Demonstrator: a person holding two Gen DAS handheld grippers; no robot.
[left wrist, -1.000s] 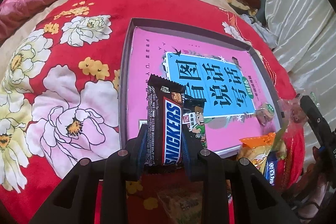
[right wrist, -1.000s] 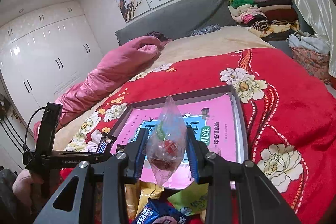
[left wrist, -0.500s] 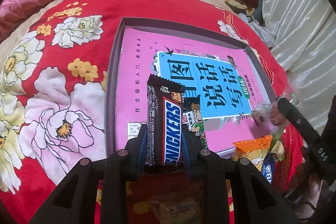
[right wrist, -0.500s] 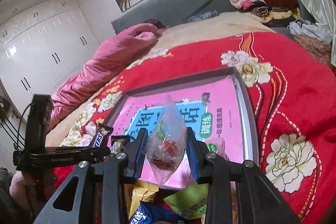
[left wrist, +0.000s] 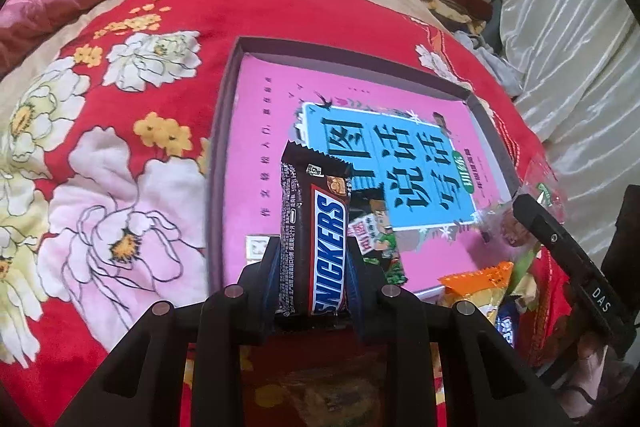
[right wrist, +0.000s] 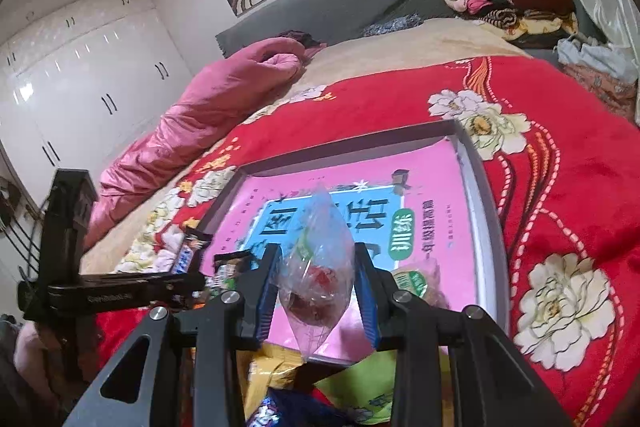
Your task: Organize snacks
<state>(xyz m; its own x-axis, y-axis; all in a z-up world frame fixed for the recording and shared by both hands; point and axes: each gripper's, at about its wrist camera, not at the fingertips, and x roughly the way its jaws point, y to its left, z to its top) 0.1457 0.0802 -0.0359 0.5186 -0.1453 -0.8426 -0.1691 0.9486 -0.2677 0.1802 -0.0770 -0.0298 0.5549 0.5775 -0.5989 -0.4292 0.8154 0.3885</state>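
glossy plastic snickers wrapper (left wrist: 316,243); clear crinkly plastic bag (right wrist: 318,267); plush cloth blanket (left wrist: 120,131); glossy paper book cover (left wrist: 360,147).

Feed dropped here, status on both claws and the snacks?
Left claw shut on Snickers bar. Right claw shut on clear snack bag. Both over tray; a small snack pack lies inside.

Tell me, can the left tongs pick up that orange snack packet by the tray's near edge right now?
Probably not: the left tongs are shut on the Snickers bar, so nothing else fits between them. The orange packet itself lies uncovered.

Clear snack bag (right wrist: 318,275) between right gripper (right wrist: 316,291) jaws, above tray (right wrist: 486,247).
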